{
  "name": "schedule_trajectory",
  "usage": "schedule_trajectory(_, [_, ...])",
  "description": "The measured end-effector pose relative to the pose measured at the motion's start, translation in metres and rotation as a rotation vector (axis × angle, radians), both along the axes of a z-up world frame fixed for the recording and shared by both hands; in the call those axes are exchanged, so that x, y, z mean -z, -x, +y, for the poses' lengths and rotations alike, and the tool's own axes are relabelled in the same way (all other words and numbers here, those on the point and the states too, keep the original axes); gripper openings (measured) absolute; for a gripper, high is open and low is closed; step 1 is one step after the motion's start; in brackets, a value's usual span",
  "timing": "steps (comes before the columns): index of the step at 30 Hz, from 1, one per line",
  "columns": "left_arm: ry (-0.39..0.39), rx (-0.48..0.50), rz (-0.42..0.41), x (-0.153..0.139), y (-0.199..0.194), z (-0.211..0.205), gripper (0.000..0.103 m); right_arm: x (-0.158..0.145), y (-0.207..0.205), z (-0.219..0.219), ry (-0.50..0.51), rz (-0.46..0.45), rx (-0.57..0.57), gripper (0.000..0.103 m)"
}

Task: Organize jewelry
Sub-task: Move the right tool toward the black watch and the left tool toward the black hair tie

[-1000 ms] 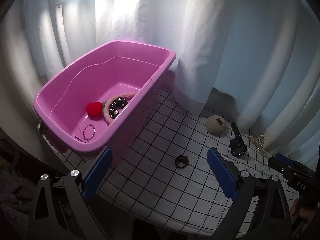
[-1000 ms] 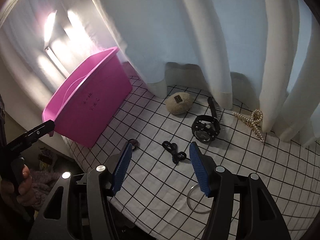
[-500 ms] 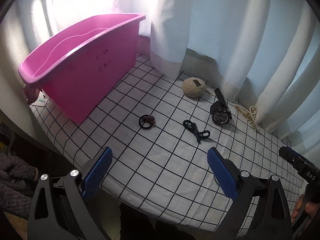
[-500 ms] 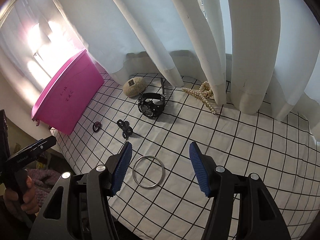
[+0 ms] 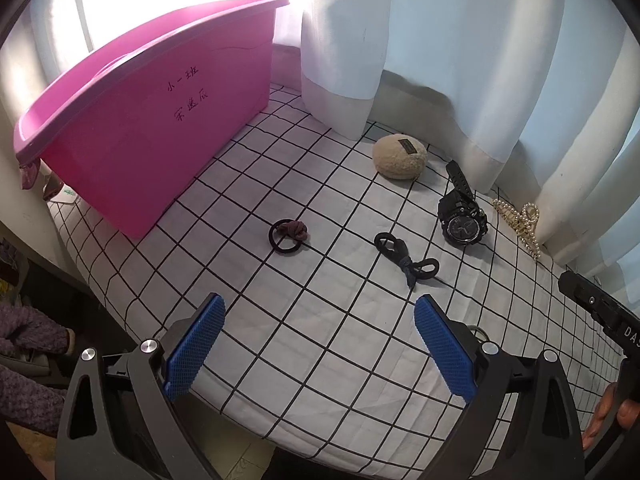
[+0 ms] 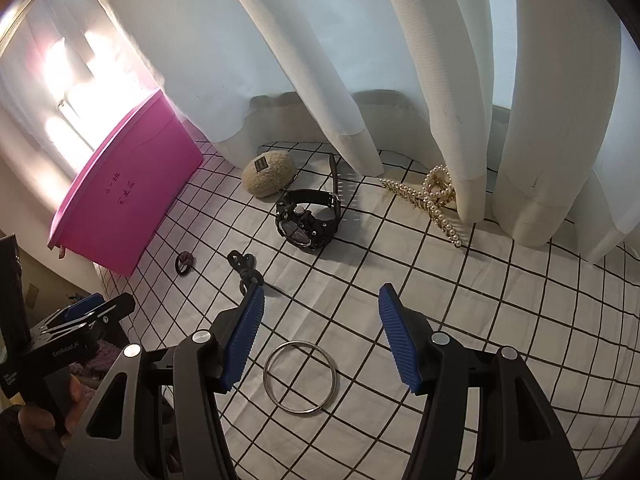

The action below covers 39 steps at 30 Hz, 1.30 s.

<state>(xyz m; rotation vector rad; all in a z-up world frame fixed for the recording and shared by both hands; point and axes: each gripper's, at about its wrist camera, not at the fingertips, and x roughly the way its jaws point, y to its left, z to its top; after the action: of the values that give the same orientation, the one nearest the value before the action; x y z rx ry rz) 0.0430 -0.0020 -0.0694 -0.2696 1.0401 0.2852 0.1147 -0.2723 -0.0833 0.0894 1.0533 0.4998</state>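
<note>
Grid-patterned cloth [image 5: 320, 344] carries pink tub [image 5: 152, 128], watch [image 5: 462, 220], bangle [image 6: 301, 377].

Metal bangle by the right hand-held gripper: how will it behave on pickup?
The metal bangle looks like a thin rigid hoop, so it probably won't flex. It lies flat on the checked cloth, so pads may struggle to get under it, and it may skid. Its smooth, shiny wire looks slippery, and once on edge it could roll.

My view across the work surface — a white tablecloth [image 5: 320, 336] ruled in a black grid. Behind it hang white curtains [image 6: 360, 60] in heavy folds, hems resting on the cloth — strong light glares through them at upper left.
</note>
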Motion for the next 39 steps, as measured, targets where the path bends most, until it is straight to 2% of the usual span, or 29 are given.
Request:
schedule_trajectory(10, [-0.002, 0.001, 0.028, 0.038, -0.024, -0.012, 0.094, 0.027, -0.047, 0.024, 0.051, -0.009, -0.003, 0.057])
schedule_trajectory(19, [-0.014, -0.103, 0.021, 0.066, -0.034, -0.030, 0.094, 0.056, -0.096, 0.038, 0.069, 0.007, -0.083, 0.057])
schedule_trajectory(27, [-0.016, -0.150, 0.005, 0.081, -0.049, -0.047, 0.094, 0.065, -0.116, 0.034, 0.030, 0.033, -0.146, 0.057])
schedule_trajectory(34, [-0.048, -0.177, 0.009, 0.092, -0.062, -0.054, 0.094, 0.077, -0.125, 0.048, 0.063, 0.035, -0.188, 0.057])
schedule_trajectory(39, [-0.064, -0.186, 0.018, 0.100, -0.069, -0.056, 0.094, 0.085, -0.134, 0.062, 0.133, 0.053, -0.235, 0.057])
